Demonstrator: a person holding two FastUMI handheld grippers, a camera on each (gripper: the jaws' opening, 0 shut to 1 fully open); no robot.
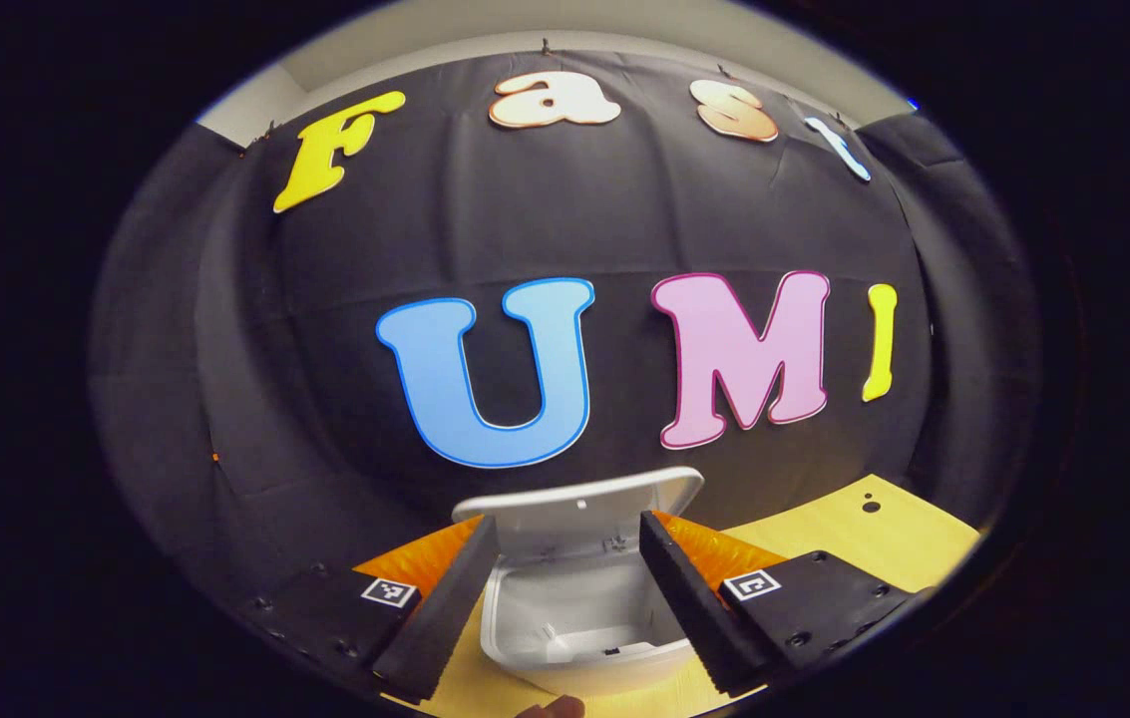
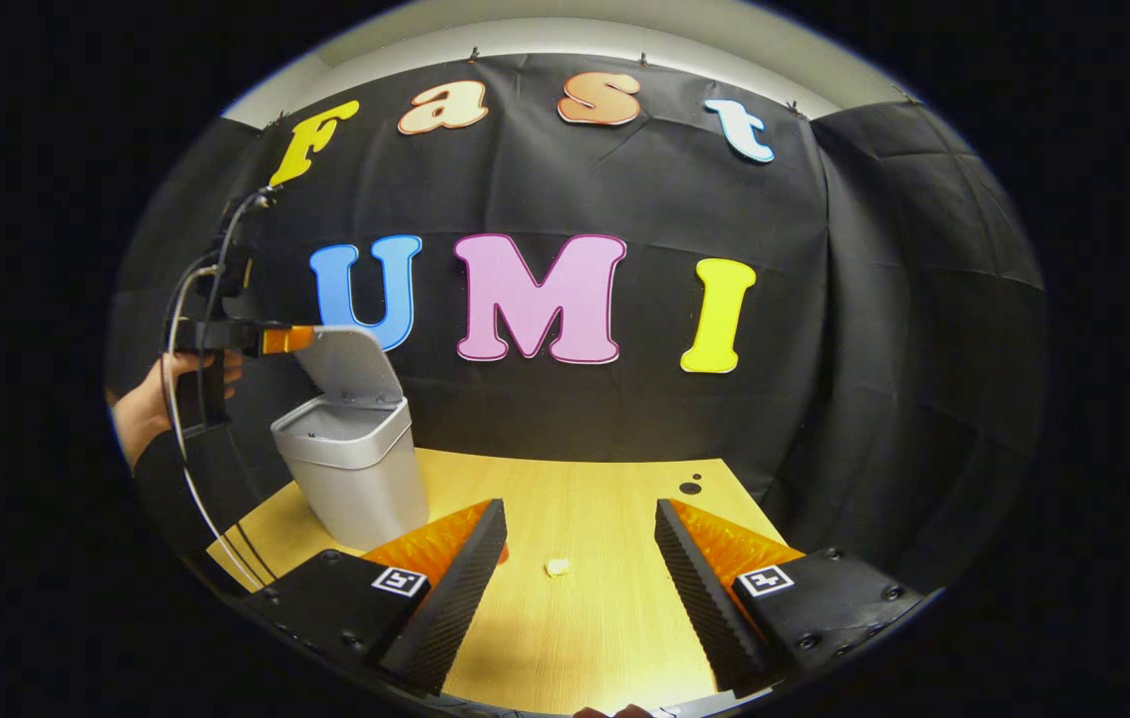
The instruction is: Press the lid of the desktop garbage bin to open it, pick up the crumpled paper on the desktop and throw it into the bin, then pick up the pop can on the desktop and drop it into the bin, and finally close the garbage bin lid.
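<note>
The white desktop bin [image 1: 574, 613] stands open just below my left gripper [image 1: 569, 521], its lid [image 1: 584, 496] tipped up at the back. This gripper is open and hovers over the bin's mouth, holding nothing. In the right gripper view the bin [image 2: 360, 474] stands at the table's far left with its lid [image 2: 350, 364] raised, and the left gripper [image 2: 287, 340] is level with the lid's top, held by a hand [image 2: 161, 394]. A small crumpled paper [image 2: 558, 566] lies on the table in front of my right gripper [image 2: 580, 507], which is open and empty.
The wooden table [image 2: 604, 628] stretches ahead of the right gripper, with two small dark holes [image 2: 690, 486] near its far right edge. Black cloth walls close the booth behind and to the right. A cable [image 2: 188, 469] hangs from the left gripper.
</note>
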